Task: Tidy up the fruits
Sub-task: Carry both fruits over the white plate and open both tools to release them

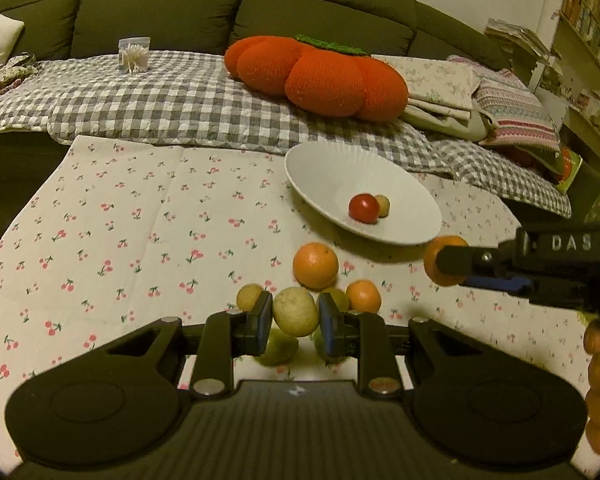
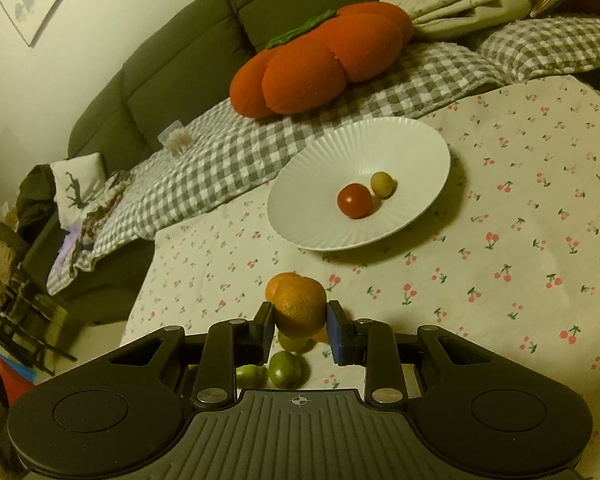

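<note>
My left gripper (image 1: 295, 314) is shut on a yellow-green fruit (image 1: 295, 311), held just above the cherry-print cloth. Around it lie a large orange (image 1: 315, 266), a small orange (image 1: 363, 296) and several small green fruits. My right gripper (image 2: 300, 322) is shut on an orange (image 2: 300, 307), seen from the side in the left wrist view (image 1: 440, 260), near the front edge of the white ribbed plate (image 1: 324, 168). The plate (image 2: 340, 148) holds a red tomato (image 2: 354, 201) and a small yellow-green fruit (image 2: 382, 185). Green fruits (image 2: 285, 368) lie below the right gripper.
A grey checked blanket (image 1: 160, 96) covers the sofa behind the table, with an orange pumpkin cushion (image 1: 320, 76) on it. A small box of cotton swabs (image 1: 134, 54) stands at the back left. Folded fabrics (image 1: 480, 96) pile at the back right. The table's left edge drops off (image 2: 140, 280).
</note>
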`<state>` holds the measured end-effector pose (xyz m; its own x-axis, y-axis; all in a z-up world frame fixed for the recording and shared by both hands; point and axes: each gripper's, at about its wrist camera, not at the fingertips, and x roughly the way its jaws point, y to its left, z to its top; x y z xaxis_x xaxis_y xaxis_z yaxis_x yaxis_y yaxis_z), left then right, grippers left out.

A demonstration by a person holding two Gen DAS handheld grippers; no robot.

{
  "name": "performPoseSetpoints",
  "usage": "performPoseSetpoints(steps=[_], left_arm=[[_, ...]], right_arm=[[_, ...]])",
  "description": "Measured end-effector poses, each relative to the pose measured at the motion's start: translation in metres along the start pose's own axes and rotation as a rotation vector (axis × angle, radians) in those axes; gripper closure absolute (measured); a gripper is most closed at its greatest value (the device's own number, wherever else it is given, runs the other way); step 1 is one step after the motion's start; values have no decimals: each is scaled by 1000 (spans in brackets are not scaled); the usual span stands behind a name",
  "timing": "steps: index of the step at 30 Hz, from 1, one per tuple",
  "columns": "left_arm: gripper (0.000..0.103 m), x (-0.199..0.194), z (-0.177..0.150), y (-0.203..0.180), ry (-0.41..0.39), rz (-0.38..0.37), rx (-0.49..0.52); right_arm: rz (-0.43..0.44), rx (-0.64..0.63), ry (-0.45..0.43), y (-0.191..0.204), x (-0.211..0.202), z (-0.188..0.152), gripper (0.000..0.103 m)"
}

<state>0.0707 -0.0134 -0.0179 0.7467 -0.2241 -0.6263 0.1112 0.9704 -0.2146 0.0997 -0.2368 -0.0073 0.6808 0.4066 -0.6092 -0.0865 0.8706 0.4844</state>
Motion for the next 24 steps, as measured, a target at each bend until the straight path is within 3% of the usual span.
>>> performPoseSetpoints(steps=[15, 24], left_arm=[[80, 28, 46, -32, -58, 4, 72], [80, 62, 54, -37, -59, 17, 99]], right_arm=[[-59, -11, -37, -14, 4, 27, 76], [-97, -5, -52, -27, 19, 47, 76]])
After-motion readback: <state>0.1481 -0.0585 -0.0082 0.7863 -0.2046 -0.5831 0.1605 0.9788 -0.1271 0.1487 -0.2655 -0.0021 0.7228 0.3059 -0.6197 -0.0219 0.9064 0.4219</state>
